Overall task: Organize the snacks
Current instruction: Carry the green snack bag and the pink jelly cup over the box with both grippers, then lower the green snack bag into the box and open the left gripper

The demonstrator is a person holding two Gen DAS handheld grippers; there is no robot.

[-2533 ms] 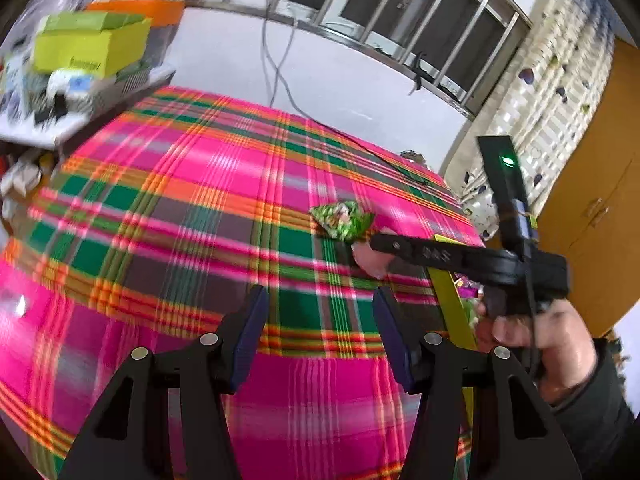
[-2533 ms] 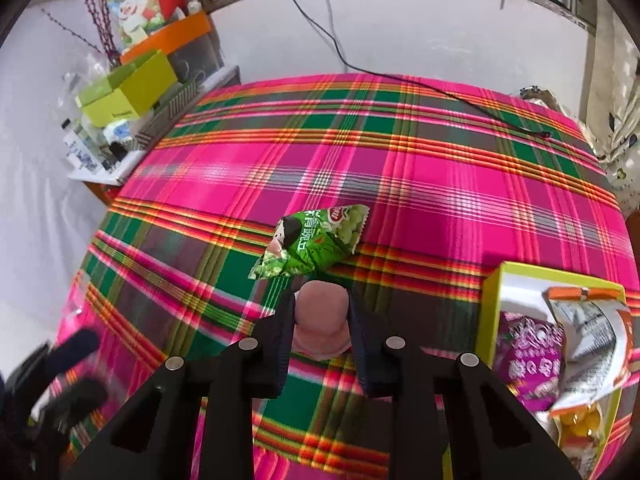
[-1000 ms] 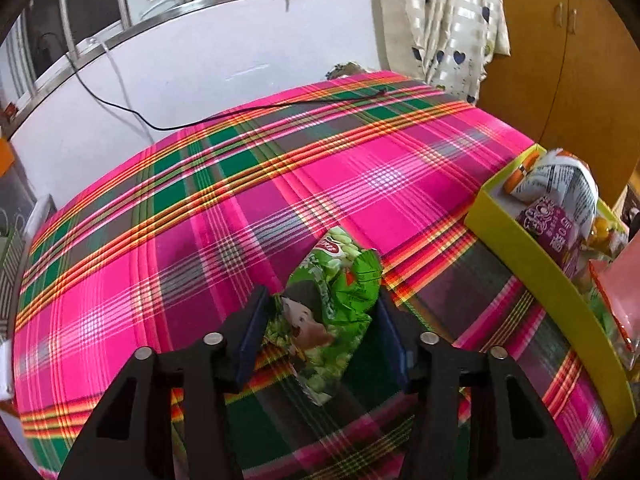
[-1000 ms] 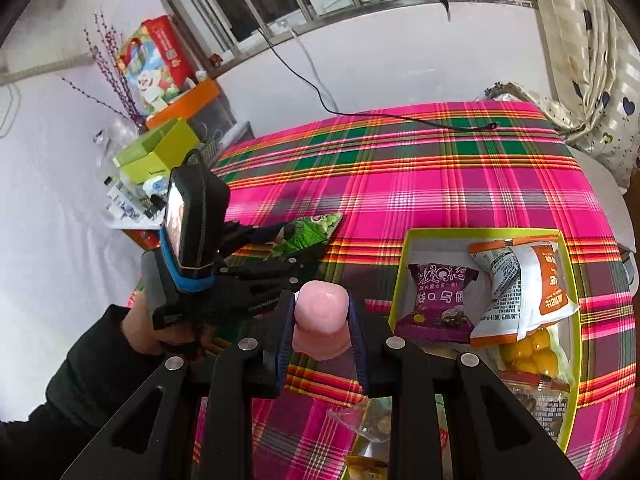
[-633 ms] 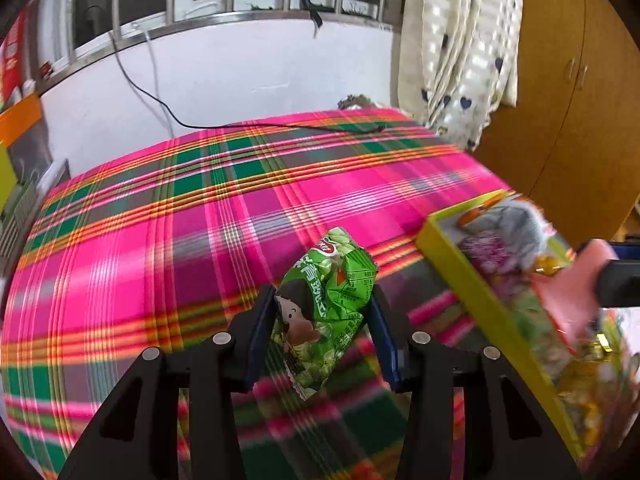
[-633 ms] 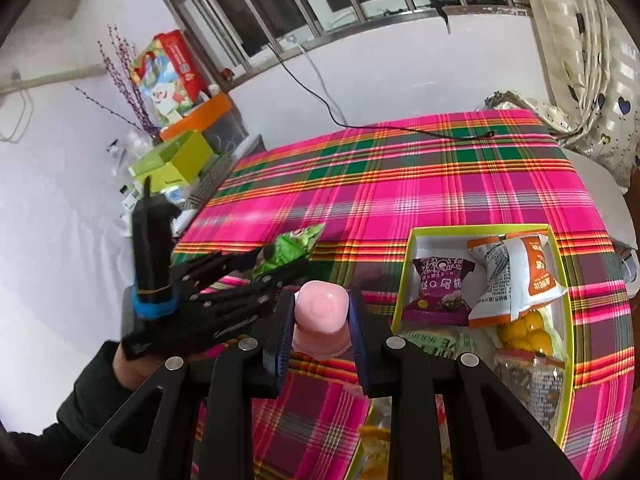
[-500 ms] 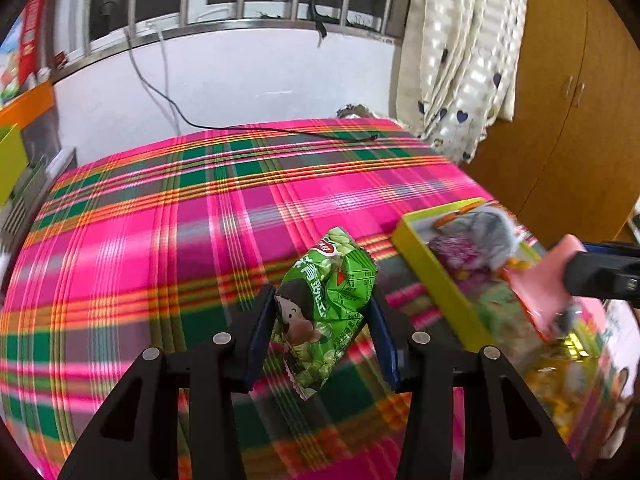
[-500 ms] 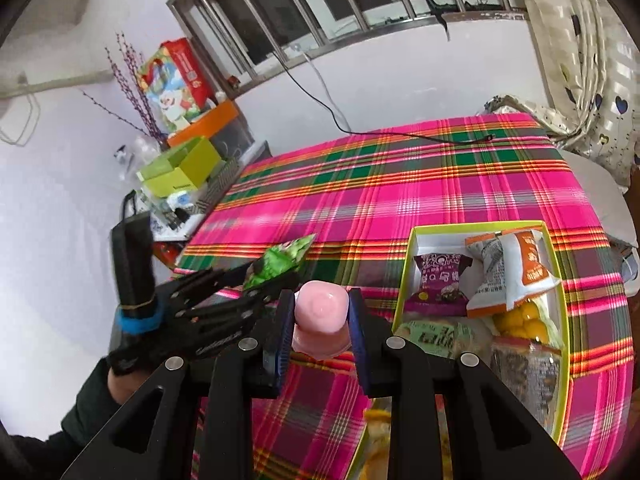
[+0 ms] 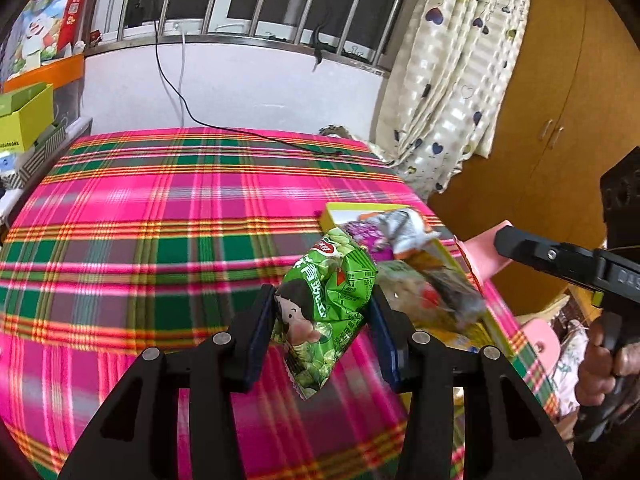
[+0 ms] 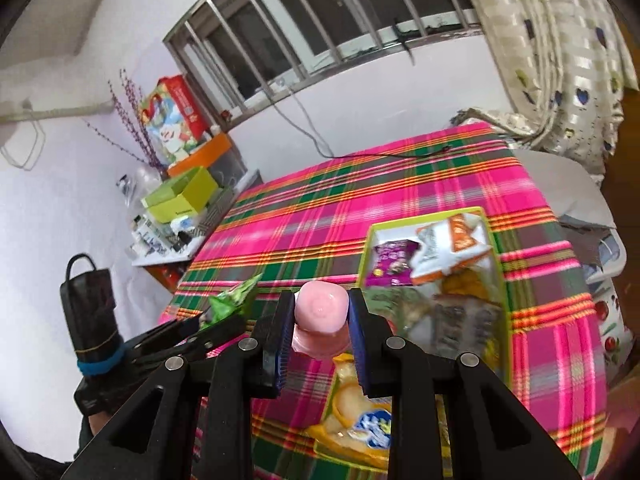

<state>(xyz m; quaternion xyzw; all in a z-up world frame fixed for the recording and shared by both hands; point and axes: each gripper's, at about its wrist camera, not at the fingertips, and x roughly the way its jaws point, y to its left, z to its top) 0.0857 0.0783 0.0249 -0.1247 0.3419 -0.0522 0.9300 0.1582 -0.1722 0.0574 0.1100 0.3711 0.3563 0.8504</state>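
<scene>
Left wrist: left tool [image 9: 322, 322] angled down, clamping green packet [image 9: 326, 304]; right tool [image 10: 321, 322] grips pink cup [image 10: 321, 314] (above tray [image 10: 493, 240]).

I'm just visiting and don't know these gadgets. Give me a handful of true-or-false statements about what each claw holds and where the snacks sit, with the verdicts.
1. The left gripper clamps a green snack bag. True.
2. The right gripper is empty. False: it is shut on a pink cup.
3. The yellow-green box already holds several snack packets. True.
4. The green snack bag lies flat on the plaid tablecloth. False: it is held up between the left gripper's fingers.
5. The tablecloth is plain blue. False: it is pink, green and orange plaid.
</scene>
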